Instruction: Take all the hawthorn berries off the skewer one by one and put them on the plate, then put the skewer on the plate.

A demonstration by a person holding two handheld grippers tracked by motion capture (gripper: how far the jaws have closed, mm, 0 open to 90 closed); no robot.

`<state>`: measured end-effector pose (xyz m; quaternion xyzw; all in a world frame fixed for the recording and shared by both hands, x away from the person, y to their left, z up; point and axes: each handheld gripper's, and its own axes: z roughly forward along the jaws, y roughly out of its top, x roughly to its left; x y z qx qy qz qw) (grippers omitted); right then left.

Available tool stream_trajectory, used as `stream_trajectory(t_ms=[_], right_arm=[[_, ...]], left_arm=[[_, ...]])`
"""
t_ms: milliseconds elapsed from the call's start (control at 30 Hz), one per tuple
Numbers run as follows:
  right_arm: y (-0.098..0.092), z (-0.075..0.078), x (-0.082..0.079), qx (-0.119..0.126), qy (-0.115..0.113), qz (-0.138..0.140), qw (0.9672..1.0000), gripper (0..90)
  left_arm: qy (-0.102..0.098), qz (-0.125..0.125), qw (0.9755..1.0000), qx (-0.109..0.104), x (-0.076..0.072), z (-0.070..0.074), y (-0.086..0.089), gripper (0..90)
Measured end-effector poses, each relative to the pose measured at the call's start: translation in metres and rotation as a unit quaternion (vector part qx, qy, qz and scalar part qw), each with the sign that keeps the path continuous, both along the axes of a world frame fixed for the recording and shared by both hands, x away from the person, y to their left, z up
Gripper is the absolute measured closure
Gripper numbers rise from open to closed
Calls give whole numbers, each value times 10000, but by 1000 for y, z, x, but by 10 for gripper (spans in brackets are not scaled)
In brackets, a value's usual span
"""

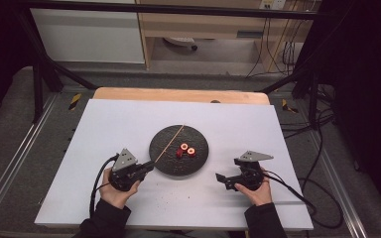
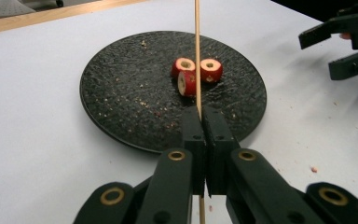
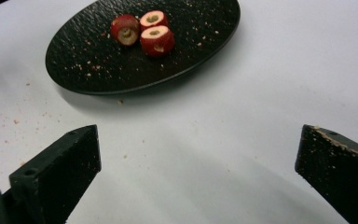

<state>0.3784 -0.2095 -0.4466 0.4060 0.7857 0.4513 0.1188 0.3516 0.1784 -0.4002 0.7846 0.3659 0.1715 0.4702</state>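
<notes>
- Currently, left gripper [image 2: 200, 116]: jaws pressed together on a thin wooden skewer [image 2: 197, 51]; the stick passes between the tips and runs up and away over the plate [image 2: 121, 93].
- High view: left gripper [image 1: 149, 167] sits at the plate's near-left edge, held by the person's left hand [image 1: 115, 191]; the skewer [image 1: 169, 143] slants from the tips across the left half of the plate [image 1: 166, 161], its far end at the far rim.
- Right gripper [image 3: 198, 158]: jaws spread wide, nothing between them; white table surface [image 3: 261, 84] shows in the gap. Crumbs cling to one jaw's inner face.
- High view: right gripper [image 1: 222, 179] lies near the plate's right side, apart from it, held by the right hand [image 1: 256, 191].
- Three red fruit pieces [image 2: 195, 73] with pale cored centres lie clustered, touching, right of the plate's centre [image 1: 185, 150]; right gripper view shows them on the plate's far part [image 3: 144, 29].
- Plate black, round, textured, dotted with fine crumbs [image 3: 88, 70].
- Crumbs also scattered on the white table [image 1: 129, 119] near the plate.
- Black cable trails from each gripper.
</notes>
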Motion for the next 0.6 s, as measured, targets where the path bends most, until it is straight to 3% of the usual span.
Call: stream_trajectory(t_ms=[133, 600], right_arm=[[-4, -3, -3, -107, -5, 4, 9999, 9], [-14, -6, -12, -128, -5, -9, 9999, 9]], left_arm=[[14, 55, 10000, 3, 7, 3, -4, 884], [96, 159, 9998, 74, 30, 10, -18, 884]])
